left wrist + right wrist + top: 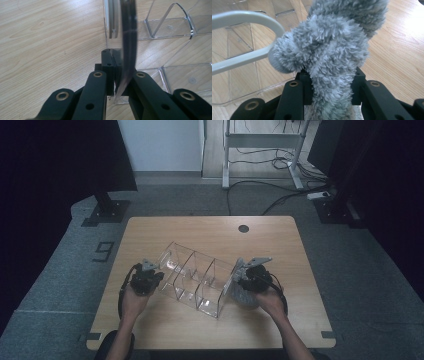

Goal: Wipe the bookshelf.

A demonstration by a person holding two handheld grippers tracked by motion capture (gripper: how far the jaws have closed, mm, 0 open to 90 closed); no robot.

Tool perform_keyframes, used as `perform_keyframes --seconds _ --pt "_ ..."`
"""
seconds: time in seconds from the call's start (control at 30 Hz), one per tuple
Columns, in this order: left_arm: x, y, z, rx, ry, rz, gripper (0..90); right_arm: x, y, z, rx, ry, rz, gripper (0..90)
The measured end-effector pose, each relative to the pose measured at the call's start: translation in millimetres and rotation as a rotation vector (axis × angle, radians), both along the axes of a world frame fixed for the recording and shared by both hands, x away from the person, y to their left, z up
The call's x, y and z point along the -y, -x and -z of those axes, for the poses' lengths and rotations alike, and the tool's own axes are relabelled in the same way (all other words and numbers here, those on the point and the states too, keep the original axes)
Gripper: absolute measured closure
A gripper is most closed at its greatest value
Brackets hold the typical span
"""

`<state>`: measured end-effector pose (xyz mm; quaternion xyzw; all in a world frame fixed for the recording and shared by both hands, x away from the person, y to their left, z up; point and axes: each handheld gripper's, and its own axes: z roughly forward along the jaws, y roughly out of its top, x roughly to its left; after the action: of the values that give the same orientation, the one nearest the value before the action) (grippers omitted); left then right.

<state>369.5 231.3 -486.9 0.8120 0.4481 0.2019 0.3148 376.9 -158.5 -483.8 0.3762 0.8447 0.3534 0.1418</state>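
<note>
Left gripper (pixel 150 276) first: it sits toward the left edge of the desk (pixel 280 250), and its jaws are clenched tight on a thin wall of the clear acrylic organiser (pixel 197 277). In the left gripper view the left gripper (pixel 117 75) has that wall (pixel 127 50) pinched edge-on between the pads, the sheet running up and away as a dark, narrow band. Beyond it, open clear compartments lie on the wood grain.

Over to the right gripper (pixel 244 279), near the right end of the organiser, closer to the front edge than the back. It's grasping a fluffy grey duster (pixel 243 295), jaws part-way closed with the pile bulging between them. In the right gripper view the right gripper (pixel 329 82) squeezes the grey fluff (pixel 329 50) from both sides, and a pale curved handle loop (pixel 249 22) arcs off at the left above the clear compartments.

The organiser lies slantwise across the middle of the desk, dividers catching the light.

Hard to read: from above, the duster is mostly covered by the right hand and gripper, just a grey lump beside the organiser's near right corner. Whether the fluff touches the acrylic, I can't tell. The duster's top is cut off in the right gripper view, and the organiser's clear walls blur into the desk.
</note>
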Motion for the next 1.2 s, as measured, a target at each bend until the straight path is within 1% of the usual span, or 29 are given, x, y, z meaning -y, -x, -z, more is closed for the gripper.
perform_keyframes --seconds 0.27,0.47,0.63,0.87,0.97,1.2 --pt "-0.2 -0.4 0.4 -0.004 0.01 -0.004 86.0 -2.2 -3.8 11.9 -0.026 0.016 0.003 64.3" --pt "-0.4 -0.8 0.3 -0.009 0.016 -0.009 86.0 -5.9 -6.4 22.9 -0.05 0.043 0.004 64.4" --pt "0.0 -1.0 0.4 -0.011 0.018 -0.018 86.1 -7.3 -7.9 28.5 -0.063 0.044 0.009 64.5" --pt "2.1 -0.4 1.0 -0.008 0.018 -0.04 86.8 -11.8 -3.5 27.0 -0.054 0.07 0.016 64.6" --pt "2.8 -0.2 1.3 -0.008 0.022 -0.049 87.0 -14.0 0.6 25.9 -0.052 0.079 0.008 64.5" --pt "4.4 0.2 1.4 -0.006 0.017 -0.063 87.0 -16.1 11.1 24.6 -0.062 0.075 -0.011 64.0"
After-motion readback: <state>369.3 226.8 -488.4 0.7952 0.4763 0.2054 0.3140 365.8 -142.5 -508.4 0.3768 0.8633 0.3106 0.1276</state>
